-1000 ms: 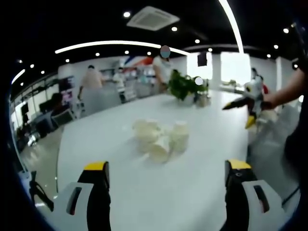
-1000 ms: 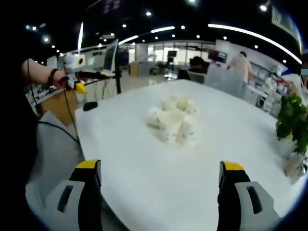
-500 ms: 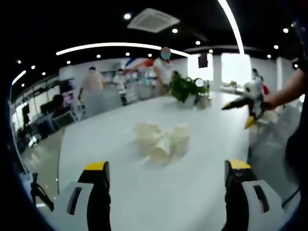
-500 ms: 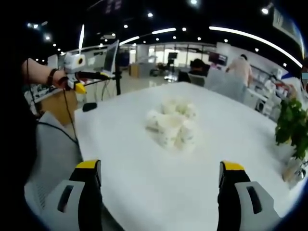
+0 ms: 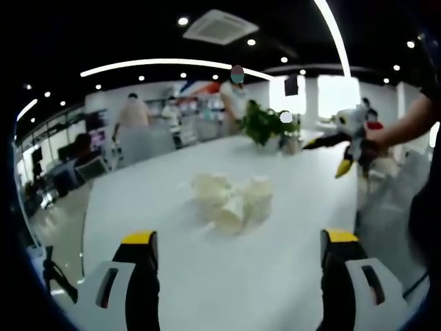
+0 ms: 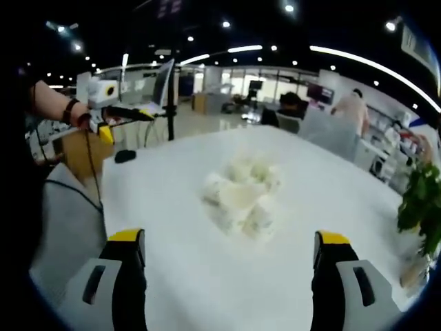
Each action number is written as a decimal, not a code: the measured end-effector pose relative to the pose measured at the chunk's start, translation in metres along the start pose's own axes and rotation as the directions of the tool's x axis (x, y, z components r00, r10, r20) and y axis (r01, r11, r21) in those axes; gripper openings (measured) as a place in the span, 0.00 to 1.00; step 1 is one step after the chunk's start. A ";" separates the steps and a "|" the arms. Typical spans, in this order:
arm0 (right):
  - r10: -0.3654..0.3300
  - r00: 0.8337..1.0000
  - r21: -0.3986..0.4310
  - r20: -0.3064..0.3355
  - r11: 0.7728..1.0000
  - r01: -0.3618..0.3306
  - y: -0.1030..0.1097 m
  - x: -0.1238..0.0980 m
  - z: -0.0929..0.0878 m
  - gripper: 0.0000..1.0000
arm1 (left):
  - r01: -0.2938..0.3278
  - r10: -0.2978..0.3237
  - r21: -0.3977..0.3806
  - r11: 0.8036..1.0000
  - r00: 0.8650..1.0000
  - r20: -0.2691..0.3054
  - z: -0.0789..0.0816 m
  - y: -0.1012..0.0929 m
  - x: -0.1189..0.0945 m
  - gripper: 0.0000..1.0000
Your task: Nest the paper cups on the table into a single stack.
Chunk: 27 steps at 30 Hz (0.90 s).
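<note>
Several white paper cups (image 5: 232,201) lie tumbled in a loose heap on the white table (image 5: 172,269), some on their sides; the same paper cups (image 6: 241,195) are blurred in the right gripper view. My left gripper (image 5: 236,255) is open, well short of the heap, with nothing between its jaws. My right gripper (image 6: 227,256) is open too, facing the heap from the opposite side. The right gripper (image 5: 344,143) held by a hand enters the left gripper view from the right. The left gripper (image 6: 110,103) appears at the left in the right gripper view.
A potted green plant (image 5: 265,124) stands at the table's far end; the plant (image 6: 422,207) sits at the right edge in the right gripper view. A dark small object (image 6: 125,156) lies near the table's left corner. People stand and sit in the office behind.
The right gripper view has shifted, with the cup heap now a little lower and left. In the left gripper view the other gripper has risen slightly. The cups have not moved.
</note>
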State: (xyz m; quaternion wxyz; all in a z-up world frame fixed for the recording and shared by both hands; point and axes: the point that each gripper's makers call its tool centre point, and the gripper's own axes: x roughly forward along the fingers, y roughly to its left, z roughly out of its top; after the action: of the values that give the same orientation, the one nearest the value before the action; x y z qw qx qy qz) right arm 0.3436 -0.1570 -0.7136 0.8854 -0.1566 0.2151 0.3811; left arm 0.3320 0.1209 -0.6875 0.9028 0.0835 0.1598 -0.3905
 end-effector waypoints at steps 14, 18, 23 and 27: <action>0.034 0.999 -0.044 -0.001 0.998 -0.034 -0.006 0.023 0.007 1.00 | -0.017 0.017 -0.019 1.000 1.000 -0.003 -0.002 -0.003 -0.004 0.98; 0.043 0.999 -0.044 0.002 0.998 -0.043 -0.009 0.030 0.010 1.00 | -0.026 0.026 -0.025 0.999 1.000 0.003 -0.001 -0.001 -0.005 0.98; 0.055 0.998 -0.061 0.005 0.997 -0.055 -0.010 0.037 0.013 1.00 | -0.032 0.032 -0.022 0.999 0.999 0.002 0.001 -0.003 -0.003 0.98; 0.087 0.996 -0.071 0.000 0.994 -0.087 -0.010 0.044 0.015 0.98 | -0.032 0.032 -0.008 0.999 0.999 -0.002 0.004 -0.005 -0.001 0.97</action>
State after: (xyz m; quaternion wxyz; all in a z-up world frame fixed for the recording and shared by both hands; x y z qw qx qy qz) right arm 0.3823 -0.1306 -0.7210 0.8622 -0.1779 0.2064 0.4270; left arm 0.3285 0.1165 -0.6834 0.9091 0.0829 0.1607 -0.3753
